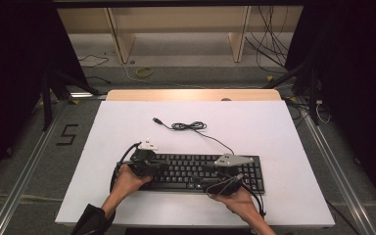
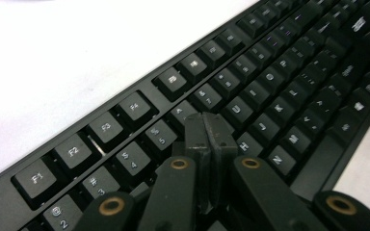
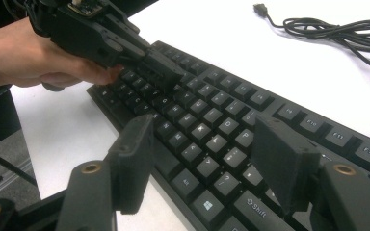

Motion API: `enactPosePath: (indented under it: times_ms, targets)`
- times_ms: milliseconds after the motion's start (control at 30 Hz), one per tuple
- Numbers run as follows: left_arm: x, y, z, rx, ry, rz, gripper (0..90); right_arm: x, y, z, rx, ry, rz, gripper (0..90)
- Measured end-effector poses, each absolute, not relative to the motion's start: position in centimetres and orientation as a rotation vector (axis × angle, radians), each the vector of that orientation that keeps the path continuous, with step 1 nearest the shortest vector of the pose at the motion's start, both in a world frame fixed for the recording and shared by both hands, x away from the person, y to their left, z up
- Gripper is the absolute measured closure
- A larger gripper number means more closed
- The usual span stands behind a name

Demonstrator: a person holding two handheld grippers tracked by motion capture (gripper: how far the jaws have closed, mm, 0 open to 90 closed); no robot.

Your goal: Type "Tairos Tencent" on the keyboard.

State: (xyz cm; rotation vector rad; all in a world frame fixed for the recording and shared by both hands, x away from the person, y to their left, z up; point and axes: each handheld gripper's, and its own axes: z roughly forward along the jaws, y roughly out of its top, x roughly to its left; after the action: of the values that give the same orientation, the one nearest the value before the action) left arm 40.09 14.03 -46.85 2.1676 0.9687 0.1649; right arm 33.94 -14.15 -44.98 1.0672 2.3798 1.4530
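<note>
Black keyboard (image 1: 203,171) flat on white table (image 1: 274,132), near front edge. Left gripper (image 2: 207,126) pressed together, tip down over number/letter rows, prob. used as single poking tip for a key. Right gripper (image 3: 207,159) spread wide, hovering above Shift/Win keys, ready. USB cable (image 1: 188,126) loose behind, unplugged.

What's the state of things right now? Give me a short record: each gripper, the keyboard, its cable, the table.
left gripper: jaws shut together, tips down on the keys around the 6/Y area
right gripper: jaws open, hovering over the keys near the right Shift; holds nothing
keyboard: black, flat on the table, near the person's edge
cable: partly bundled behind the keyboard, USB plug lying loose on the table
table: white top
hands: left hand and right hand each grip a tool
</note>
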Motion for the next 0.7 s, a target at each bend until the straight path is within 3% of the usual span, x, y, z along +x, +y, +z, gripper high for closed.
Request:
enactPosePath:
  times_ms: [533,700]
  targets:
    - [40.0,13.9,-47.1,2.16,0.991,0.178,89.2,33.8,-14.8,-44.9,1.087,2.365,1.451,41.6]
    - [39.8,14.5,-46.3,2.115,0.987,0.154,82.6,33.9,-15.1,-45.0,1.091,2.359,1.451,41.6]
